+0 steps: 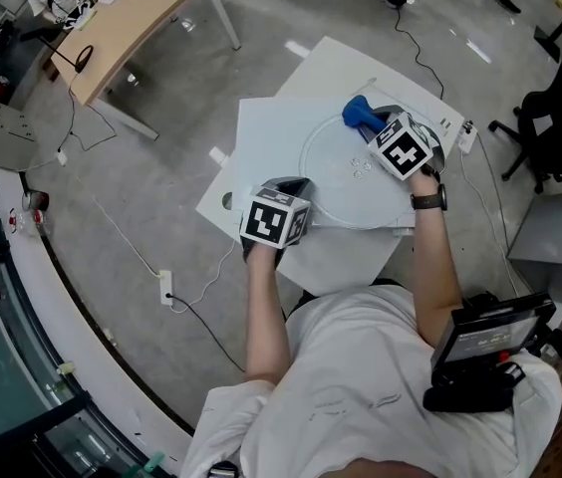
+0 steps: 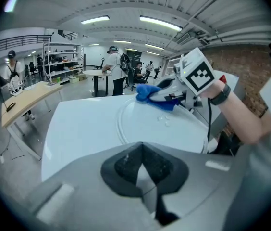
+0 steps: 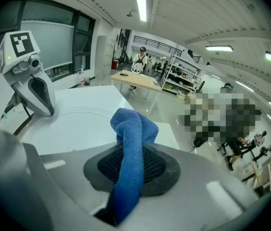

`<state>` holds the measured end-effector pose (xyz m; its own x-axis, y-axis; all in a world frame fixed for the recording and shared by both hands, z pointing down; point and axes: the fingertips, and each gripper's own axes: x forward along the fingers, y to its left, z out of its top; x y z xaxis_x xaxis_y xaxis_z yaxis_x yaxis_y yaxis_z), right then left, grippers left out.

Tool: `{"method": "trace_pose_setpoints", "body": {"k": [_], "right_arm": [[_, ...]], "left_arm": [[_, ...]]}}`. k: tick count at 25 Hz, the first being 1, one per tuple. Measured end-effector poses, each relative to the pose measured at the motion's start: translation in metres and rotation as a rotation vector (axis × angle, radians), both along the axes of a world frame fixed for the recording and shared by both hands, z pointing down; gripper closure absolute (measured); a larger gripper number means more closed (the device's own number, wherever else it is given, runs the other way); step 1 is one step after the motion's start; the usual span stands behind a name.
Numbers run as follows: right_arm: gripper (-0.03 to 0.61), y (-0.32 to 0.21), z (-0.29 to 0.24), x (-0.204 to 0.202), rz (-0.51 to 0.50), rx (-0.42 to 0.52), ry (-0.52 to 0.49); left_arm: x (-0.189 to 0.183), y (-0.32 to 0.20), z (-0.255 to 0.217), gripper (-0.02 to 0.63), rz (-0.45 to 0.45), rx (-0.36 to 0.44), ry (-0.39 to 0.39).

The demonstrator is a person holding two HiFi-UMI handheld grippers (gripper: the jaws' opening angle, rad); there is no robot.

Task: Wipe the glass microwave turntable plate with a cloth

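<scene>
Right gripper [image 3: 130, 170] is clamping a blue cloth [image 3: 130, 129]. Its jaws are nearly together, with the folded cloth bunched between the pads and standing up past them.

- In the head view the cloth is sitting at the upper edge of the glass turntable plate [image 1: 346, 192], right of frame centre, and seems to be touching the glass.
- The plate is lying flat on a white table [image 1: 266, 132].
- Left gripper [image 2: 142, 174] is sitting at the plate's lower-left rim. Its pads are drawn close, with only a pale sliver showing between them. I am judging that sliver to be the glass rim, pinched to steady the plate.
- A few small droplets [image 1: 361, 164] are showing near the plate's centre.

Progress: the wiping appears barely started. The cloth is working only the far edge. The centre, with the droplets, and the near half are looking untouched, though clear glass is giving little to go on.
</scene>
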<state>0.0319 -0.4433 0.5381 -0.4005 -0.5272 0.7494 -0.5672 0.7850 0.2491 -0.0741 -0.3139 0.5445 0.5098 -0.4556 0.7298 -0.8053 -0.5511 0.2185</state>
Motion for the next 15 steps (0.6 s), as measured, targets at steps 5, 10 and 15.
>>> {"method": "trace_pose_setpoints", "body": {"k": [5, 10, 15], "right_arm": [[0.512, 0.019, 0.000, 0.051, 0.027, -0.036, 0.040], [0.511, 0.067, -0.002, 0.074, -0.193, -0.079, 0.188], [0.509, 0.121, -0.001, 0.080, -0.375, -0.189, 0.224]], "left_arm": [[-0.003, -0.001, -0.001, 0.612, -0.009, 0.011, 0.000], [-0.007, -0.004, -0.002, 0.612, -0.015, 0.011, -0.010], [-0.010, -0.008, 0.001, 0.612, -0.018, 0.017, -0.029]]}}
